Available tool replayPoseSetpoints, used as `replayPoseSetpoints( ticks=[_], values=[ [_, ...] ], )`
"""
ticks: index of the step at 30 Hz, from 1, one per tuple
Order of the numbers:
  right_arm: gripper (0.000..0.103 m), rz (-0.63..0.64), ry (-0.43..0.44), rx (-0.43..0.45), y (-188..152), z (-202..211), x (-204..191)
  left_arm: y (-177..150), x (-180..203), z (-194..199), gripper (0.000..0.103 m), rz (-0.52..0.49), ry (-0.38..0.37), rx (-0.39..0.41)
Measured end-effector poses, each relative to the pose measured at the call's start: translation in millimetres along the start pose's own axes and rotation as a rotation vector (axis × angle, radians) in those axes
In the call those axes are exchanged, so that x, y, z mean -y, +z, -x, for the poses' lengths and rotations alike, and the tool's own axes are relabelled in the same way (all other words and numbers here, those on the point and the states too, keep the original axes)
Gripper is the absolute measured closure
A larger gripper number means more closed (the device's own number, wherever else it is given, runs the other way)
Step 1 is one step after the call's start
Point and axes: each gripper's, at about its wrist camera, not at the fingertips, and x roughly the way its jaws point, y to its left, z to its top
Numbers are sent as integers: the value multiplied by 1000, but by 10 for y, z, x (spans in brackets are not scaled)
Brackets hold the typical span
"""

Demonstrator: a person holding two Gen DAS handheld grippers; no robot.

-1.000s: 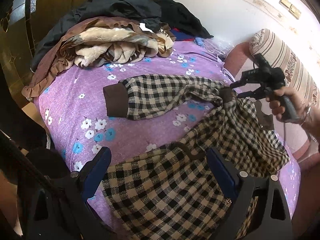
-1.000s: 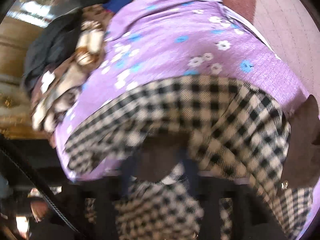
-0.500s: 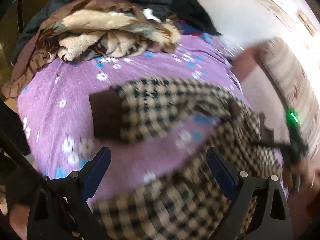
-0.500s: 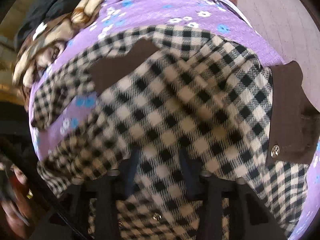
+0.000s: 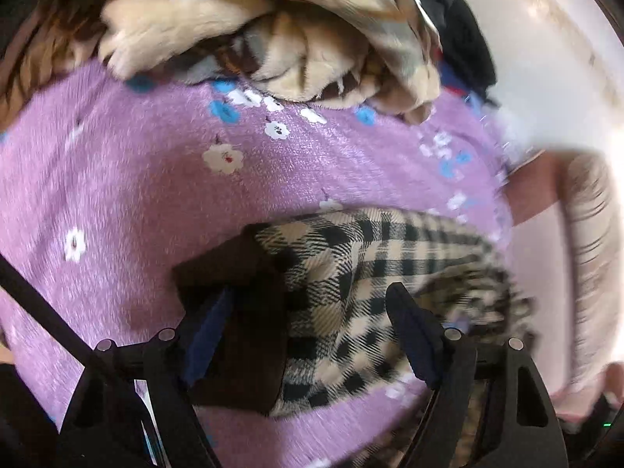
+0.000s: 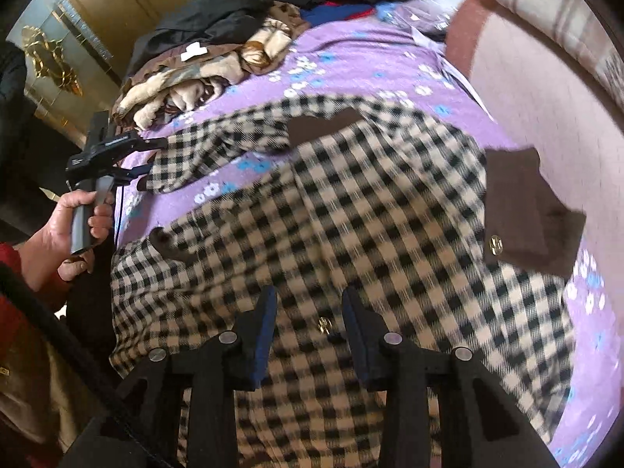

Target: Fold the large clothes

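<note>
Checked beige-and-black woollen coat point(image 6: 351, 210) lay spread on the purple flowered bedspread point(image 5: 117, 195); my left hand-held gripper point(image 5: 312, 335) gaped around its brown sleeve cuff point(image 5: 234, 300), my right hand-held gripper point(image 6: 308, 327) hung unclenched above the coat.

Left gripper point(image 5: 312, 327) was held low, jaws spread wide. Left hand point(image 6: 74, 230) wrapped its handle, seen in the right wrist view. Right gripper point(image 6: 310, 312) hovered with jaws parted by a narrow gap.
</note>
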Motion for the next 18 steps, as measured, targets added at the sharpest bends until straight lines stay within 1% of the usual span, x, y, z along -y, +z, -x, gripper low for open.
replayPoseSetpoints(
  ticks=[1, 2, 3, 5, 6, 8, 10, 12, 13, 16, 18],
  values=[
    [65, 0, -9, -9, -29, -13, 10, 3, 110, -15, 36, -28, 53, 16],
    [65, 2, -31, -23, -55, -48, 34, 8, 177, -19, 73, -50, 95, 24],
    [65, -2, -42, -30, -64, -83, 61, 16, 255, -36, 98, -72, 115, 15],
    [65, -29, -27, -19, -70, -76, 105, 16, 364, -7, 99, -93, 90, 23],
    [65, -43, -25, -18, -63, -78, 118, 15, 443, 12, 99, -121, 84, 30],
    [65, -64, -39, -9, -43, -77, 143, 7, 632, 104, 99, -202, 42, 46],
    [65, -84, -29, -11, -23, -88, 152, 18, 714, 135, 99, -243, 48, 46],
    [65, -109, -31, -8, 5, -107, 162, 12, 697, 164, 99, -228, 34, 47],
    [65, -120, -23, -4, 20, -119, 163, 2, 749, 244, 99, -230, -1, 55],
    [65, -150, -28, 2, 58, -139, 147, -15, 1020, 505, 99, -302, -64, 102],
    [65, -171, -14, 2, 100, -143, 130, 5, 1334, 772, 99, -344, -133, 136]
  ],
)
